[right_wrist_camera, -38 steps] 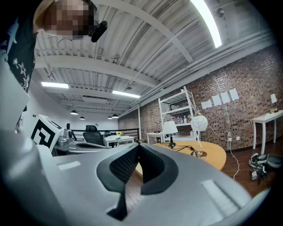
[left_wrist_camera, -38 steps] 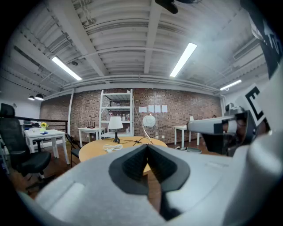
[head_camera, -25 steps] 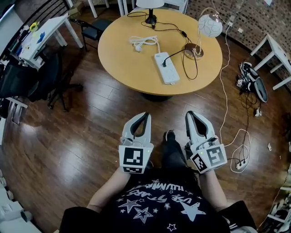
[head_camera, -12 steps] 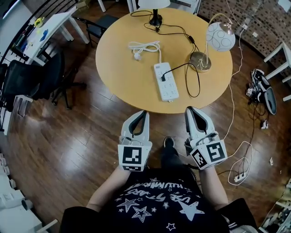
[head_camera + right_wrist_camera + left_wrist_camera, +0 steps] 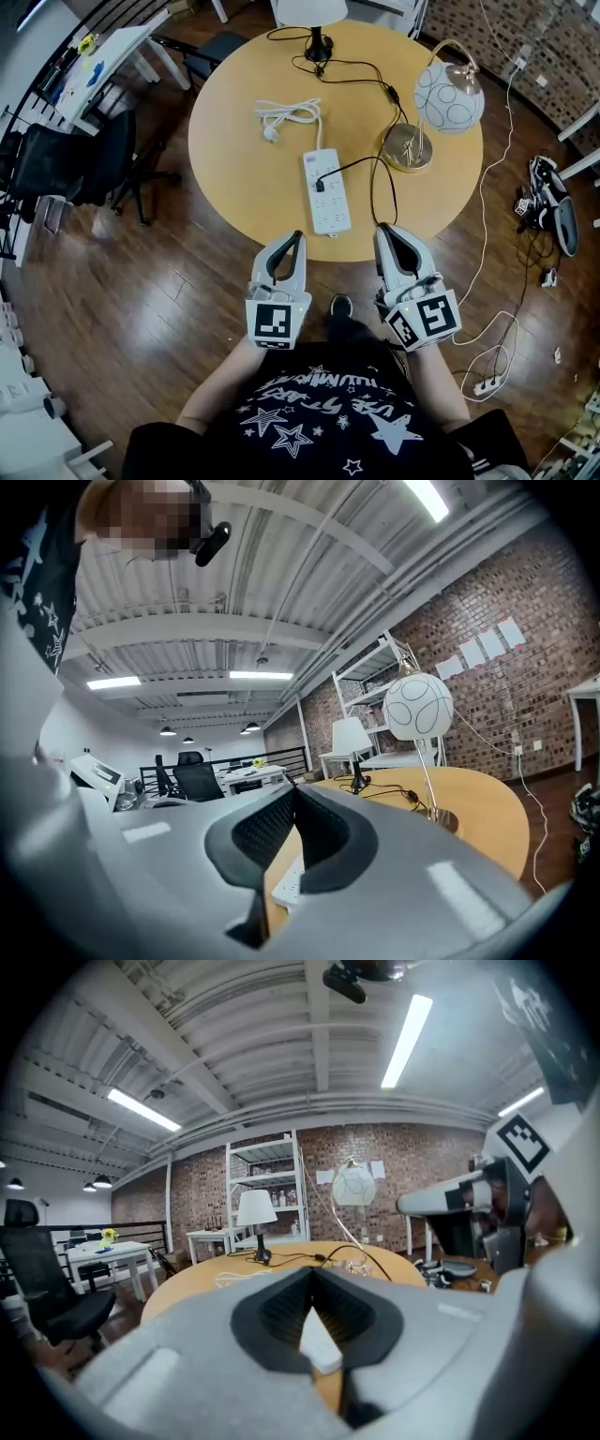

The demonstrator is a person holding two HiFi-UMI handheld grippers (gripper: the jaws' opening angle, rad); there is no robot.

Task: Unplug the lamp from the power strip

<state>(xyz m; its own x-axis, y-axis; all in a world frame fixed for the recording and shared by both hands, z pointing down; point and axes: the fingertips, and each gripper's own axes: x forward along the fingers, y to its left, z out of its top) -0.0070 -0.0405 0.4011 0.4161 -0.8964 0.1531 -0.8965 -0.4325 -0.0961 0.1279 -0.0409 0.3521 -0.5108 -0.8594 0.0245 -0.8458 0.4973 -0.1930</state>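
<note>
Shut tight and empty: left gripper (image 5: 298, 235) and right gripper (image 5: 385, 230). Just ahead of both tips, not touching: power strip (image 5: 328, 202) with a black plug (image 5: 320, 185) in it, flat on the table (image 5: 239, 159).

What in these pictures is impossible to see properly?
- Head view: the white-shaded lamp is cut off by the top edge.
- Head view: the sockets on the power strip and the black plug are too small for detail.
- Left gripper view: the left gripper hides most of the strip.
- Right gripper view: a blurred patch covers the person's face.
</note>
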